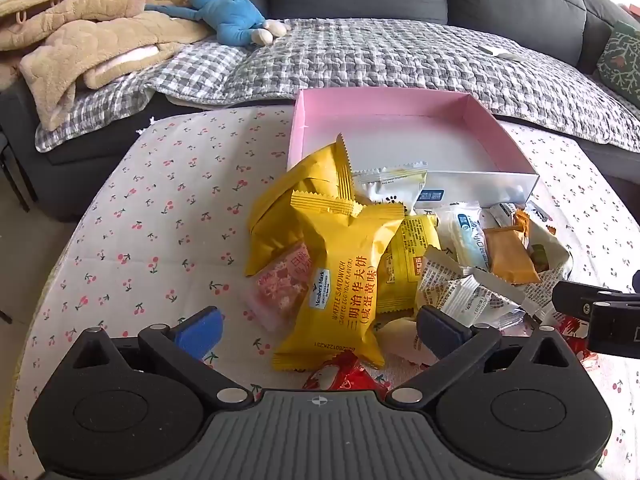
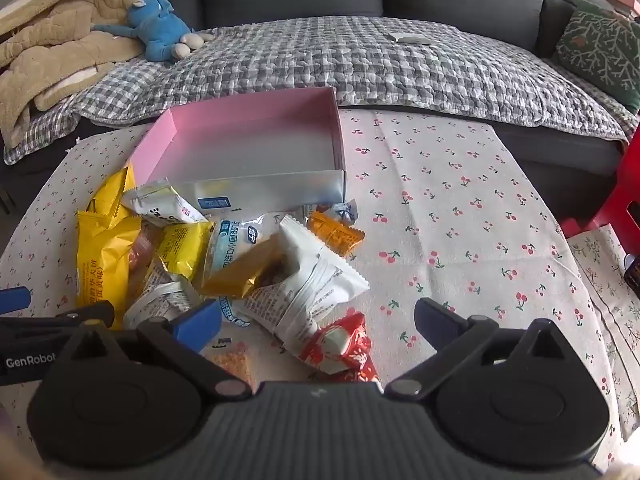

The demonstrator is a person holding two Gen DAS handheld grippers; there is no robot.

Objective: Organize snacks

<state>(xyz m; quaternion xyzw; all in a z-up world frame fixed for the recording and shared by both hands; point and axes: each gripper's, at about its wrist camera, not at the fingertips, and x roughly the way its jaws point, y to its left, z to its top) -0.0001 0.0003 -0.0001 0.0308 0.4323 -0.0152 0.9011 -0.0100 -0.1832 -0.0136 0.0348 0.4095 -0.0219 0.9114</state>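
A pile of wrapped snacks lies on the cherry-print tablecloth in front of a pink box [image 1: 496, 128] [image 2: 338, 136], which has nothing in it. My left gripper [image 1: 320, 330] is open, its fingers on either side of a yellow waffle sandwich pack [image 1: 344, 280]. A second yellow pack [image 1: 288, 208] lies behind it. My right gripper [image 2: 318, 326] is open around a red-and-white packet [image 2: 344, 344], beside a white packet [image 2: 316, 280] and a golden packet [image 2: 248, 268]. Neither gripper holds anything.
A grey sofa with a checked quilt [image 1: 360, 60] stands behind the table. A beige blanket [image 1: 72, 32] and a blue plush toy [image 1: 228, 12] lie on it. A red stool [image 2: 624, 188] stands at the right. The right gripper's side shows in the left wrist view [image 1: 600, 312].
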